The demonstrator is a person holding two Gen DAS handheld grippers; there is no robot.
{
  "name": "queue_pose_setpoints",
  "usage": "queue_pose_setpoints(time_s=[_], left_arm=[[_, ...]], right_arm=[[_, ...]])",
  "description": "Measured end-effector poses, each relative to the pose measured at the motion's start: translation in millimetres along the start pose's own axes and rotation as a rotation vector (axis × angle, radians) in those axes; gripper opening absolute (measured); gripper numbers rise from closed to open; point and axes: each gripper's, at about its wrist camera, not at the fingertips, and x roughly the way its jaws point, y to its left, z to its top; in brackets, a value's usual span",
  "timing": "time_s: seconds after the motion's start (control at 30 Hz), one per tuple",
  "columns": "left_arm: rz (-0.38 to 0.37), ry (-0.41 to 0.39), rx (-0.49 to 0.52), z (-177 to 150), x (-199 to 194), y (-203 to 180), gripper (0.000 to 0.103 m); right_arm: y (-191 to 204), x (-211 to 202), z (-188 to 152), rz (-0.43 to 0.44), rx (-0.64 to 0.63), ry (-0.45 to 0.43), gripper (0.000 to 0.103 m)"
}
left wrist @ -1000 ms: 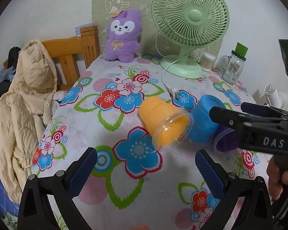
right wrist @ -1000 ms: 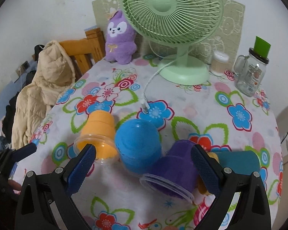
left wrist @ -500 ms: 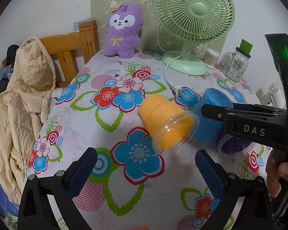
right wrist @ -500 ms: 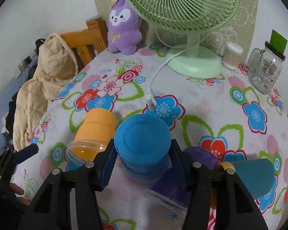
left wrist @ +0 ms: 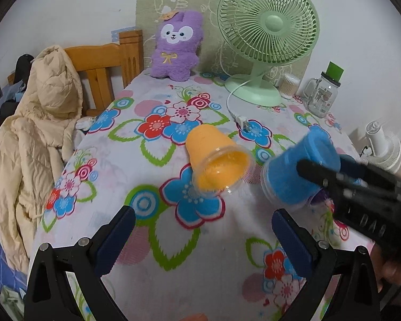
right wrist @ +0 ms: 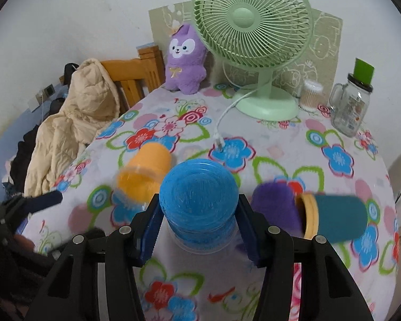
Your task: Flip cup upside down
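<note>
Right gripper (right wrist: 197, 230): pinching the blue cup (right wrist: 199, 200) by its sides, pads pressed against the wall on either flank, closed base facing forward and away. From the left wrist view, same cup (left wrist: 299, 171) lifted clear of the flowered tablecloth (left wrist: 173, 240) and tilted, clear rim low and toward the left, base high. Just left of the held cup, an orange cup (right wrist: 144, 172) lying on its side, mouth toward the near edge. Just right, a purple cup (right wrist: 276, 203) also on its side, touching a teal cup (right wrist: 339, 218) beyond it. Farther ahead, a green fan (right wrist: 254, 26), a plush toy (right wrist: 185, 61) and a glass jar (right wrist: 351, 107). Left gripper (left wrist: 200, 238): spread wide, empty, hovering near the orange cup. Judged progress: grasp and lift done, turn partway; still to rotate rim-down, set on the cloth, release.
</note>
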Motion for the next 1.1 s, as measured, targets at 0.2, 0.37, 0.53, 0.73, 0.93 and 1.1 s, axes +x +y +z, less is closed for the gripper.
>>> queue_pose_setpoints(time_s=[0.2, 0.37, 0.53, 0.73, 0.93, 1.1], left_arm=[[-0.002, -0.010, -0.034, -16, -20, 7, 0.103], [0.002, -0.021, -0.030, -25, -35, 6, 0.103], [-0.006, -0.033, -0.027, -28, -44, 4, 0.103], [-0.032, -0.035, 0.003, -37, -54, -11, 0.103], [-0.071, -0.039, 0.017, -53, -68, -28, 0.103], [-0.074, -0.026, 0.044, -62, -72, -41, 0.103]], right_arm=[[11, -1, -37, 0.040, 0.031, 0.005, 0.056], [20, -27, -70, 0.013, 0.005, -0.101, 0.056], [16, -48, -97, -0.005, 0.025, -0.110, 0.056], [12, -70, -116, -0.003, 0.091, -0.083, 0.056], [26, -82, -132, -0.027, 0.111, -0.084, 0.057], [34, -72, -146, -0.055, 0.098, 0.020, 0.066]])
